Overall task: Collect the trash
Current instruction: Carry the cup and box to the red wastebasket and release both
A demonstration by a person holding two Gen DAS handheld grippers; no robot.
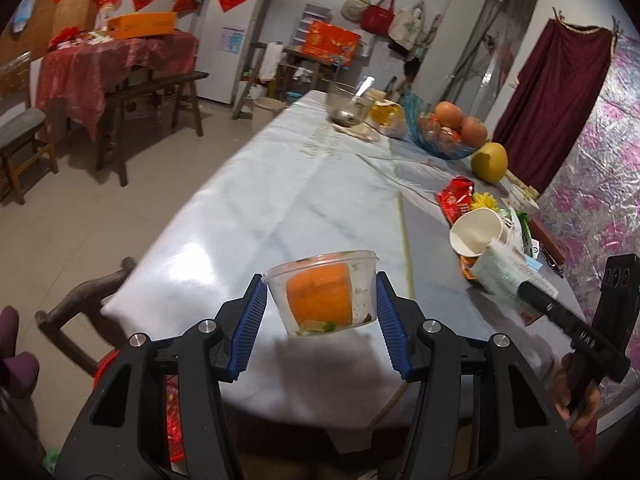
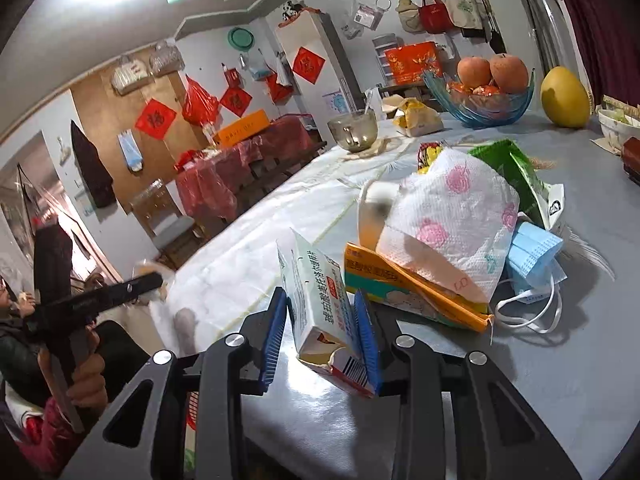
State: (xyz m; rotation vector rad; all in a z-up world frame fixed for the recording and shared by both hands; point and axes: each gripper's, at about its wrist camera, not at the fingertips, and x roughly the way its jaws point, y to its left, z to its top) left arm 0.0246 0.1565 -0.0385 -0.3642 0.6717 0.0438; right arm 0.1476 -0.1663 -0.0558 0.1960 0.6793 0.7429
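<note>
1. Left wrist view: the left gripper (image 1: pixel 322 320), jaws about half open, clamps a clear plastic tub (image 1: pixel 324 292) at lower centre, lifted above the table (image 1: pixel 248 200). The tub stands nearly upright, mouth up; food scraps inside could spill if it tips
2. Right wrist view: the right gripper (image 2: pixel 322 340), jaws narrow, pinches a torn medicine box (image 2: pixel 320 312) at lower centre. Its long axis runs up the frame, torn end nearest; the soft card may buckle and slip

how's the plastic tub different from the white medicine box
The plastic tub is round, see-through and upright, with an orange packet and food scraps inside; the medicine box is flat-sided printed card, tilted, its end torn open. The tub hangs above the table; the box's far end rests on the litter. Each sits between hand-held gripper pads.
</note>
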